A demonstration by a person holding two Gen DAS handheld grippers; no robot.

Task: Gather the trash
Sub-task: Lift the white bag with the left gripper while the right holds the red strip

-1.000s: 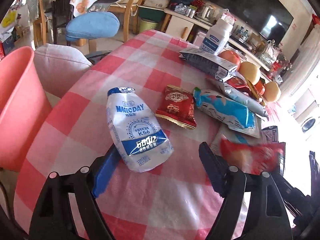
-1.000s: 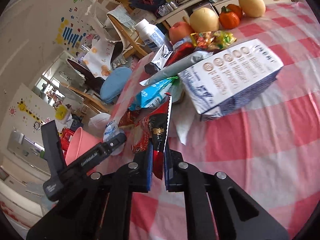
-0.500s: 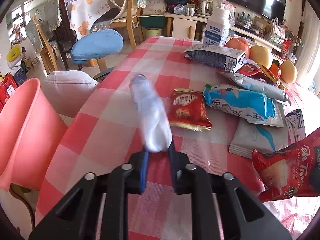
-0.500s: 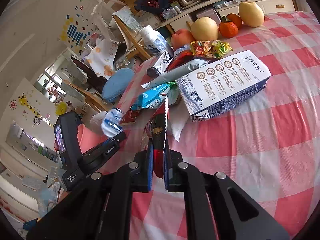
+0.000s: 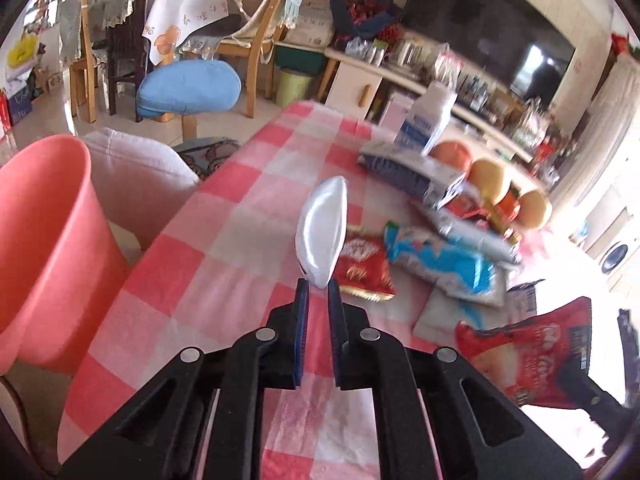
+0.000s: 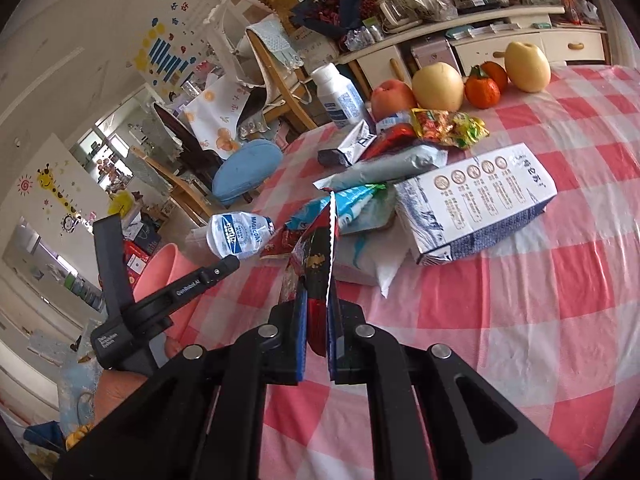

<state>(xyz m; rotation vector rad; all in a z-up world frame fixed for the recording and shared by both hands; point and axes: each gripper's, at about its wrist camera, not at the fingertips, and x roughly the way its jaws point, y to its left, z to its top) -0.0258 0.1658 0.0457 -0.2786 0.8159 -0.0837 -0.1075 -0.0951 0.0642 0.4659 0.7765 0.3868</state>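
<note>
- Fingers (image 5: 303,320) of the left gripper (image 5: 318,294) pinch the bottom edge of a white milk pouch (image 5: 322,230), which hangs in the air above the table (image 5: 224,248).
- Fingers of the right gripper (image 6: 317,314) pinch a red snack bag (image 6: 316,264), which sticks up between them.
- Both grips are near the edge of the trash, so I think the hands should move slowly and keep squeezing, or a bag may slip out.
- The pink bin (image 5: 44,240) stands beside the table on the left. It looks like the place for the trash. The pouch should be right over the open top before the fingers let go.
- More wrappers wait on the table: a small red packet (image 5: 362,268), a blue bag (image 5: 440,264) and a white box (image 6: 476,204).
- The fruit (image 6: 438,86) and the white bottle (image 6: 340,94) at the far side are likely not trash.
- A padded chair (image 5: 136,176) sits just behind the bin, so swing wide of it.
</note>
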